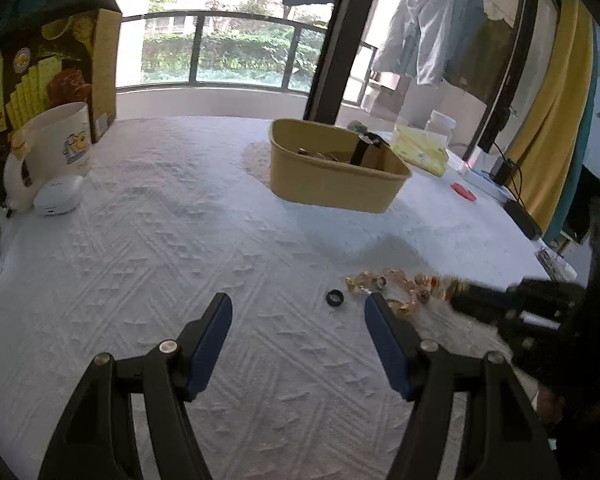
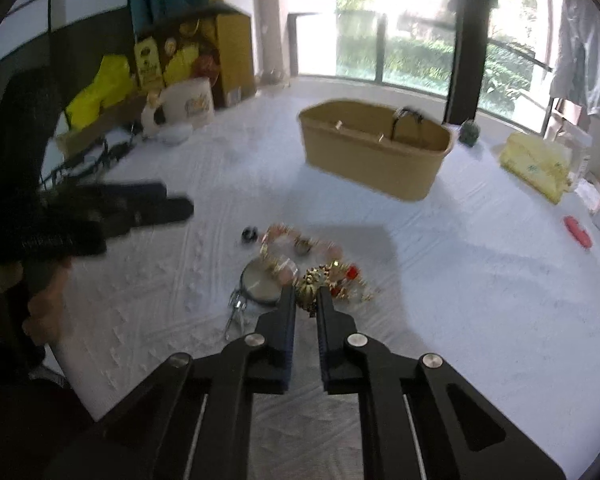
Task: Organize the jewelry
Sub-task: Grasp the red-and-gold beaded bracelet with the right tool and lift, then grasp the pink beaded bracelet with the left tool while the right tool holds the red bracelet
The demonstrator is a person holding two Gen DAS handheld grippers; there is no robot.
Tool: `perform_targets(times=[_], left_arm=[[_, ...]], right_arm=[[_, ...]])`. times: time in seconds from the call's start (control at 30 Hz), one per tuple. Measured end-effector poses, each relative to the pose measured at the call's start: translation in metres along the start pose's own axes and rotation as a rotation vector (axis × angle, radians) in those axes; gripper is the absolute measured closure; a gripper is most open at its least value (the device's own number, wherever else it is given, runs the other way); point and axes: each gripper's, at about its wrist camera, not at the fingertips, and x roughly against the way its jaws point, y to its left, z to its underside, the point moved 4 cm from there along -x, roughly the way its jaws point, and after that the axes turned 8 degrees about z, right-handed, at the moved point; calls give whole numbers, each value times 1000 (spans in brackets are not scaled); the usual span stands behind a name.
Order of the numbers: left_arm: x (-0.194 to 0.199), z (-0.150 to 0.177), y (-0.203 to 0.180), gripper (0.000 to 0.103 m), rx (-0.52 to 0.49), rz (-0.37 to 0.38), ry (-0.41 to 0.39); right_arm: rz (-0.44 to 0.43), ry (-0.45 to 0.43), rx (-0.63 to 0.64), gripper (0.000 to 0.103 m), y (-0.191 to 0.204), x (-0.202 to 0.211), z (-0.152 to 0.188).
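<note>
Pick-up step in hand: right gripper [image 2: 306,294] is clamped on a gold ornament [image 2: 309,285] in the jewelry pile [image 2: 300,264] on the white cloth [image 2: 460,280], left gripper [image 1: 298,308] gapes empty nearby, and carriage to the tan bin [image 2: 374,160] appears due next.

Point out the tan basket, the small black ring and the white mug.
tan basket [image 1: 332,188], left wrist view, front wall.
small black ring [image 1: 334,297], left wrist view, its band.
white mug [image 1: 60,136], left wrist view, side wall.
</note>
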Motion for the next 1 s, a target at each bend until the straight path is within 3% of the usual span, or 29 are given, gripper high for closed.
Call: perform_targets(times=[0.4,0.53,0.8,0.87,1.0], left_arm=[[-40,-5,-43,34,-113,11,96],[-55,-6,-56,50,-134,33,144],[-74,-6,-62,54,-121,43,201],[-76,-5,-63,64,-112,64,213],[-75,-4,-65,73,-101,79,217]], right_arm=[[22,-85,-65,95,-49,22,-12],[25,-101,-89,95,-66,26,-10],[12,-96,-131,95,-84,25,2],[4,-94,-141,95,-86,24,5],[-7,-94,-150,94,-87,23,7]])
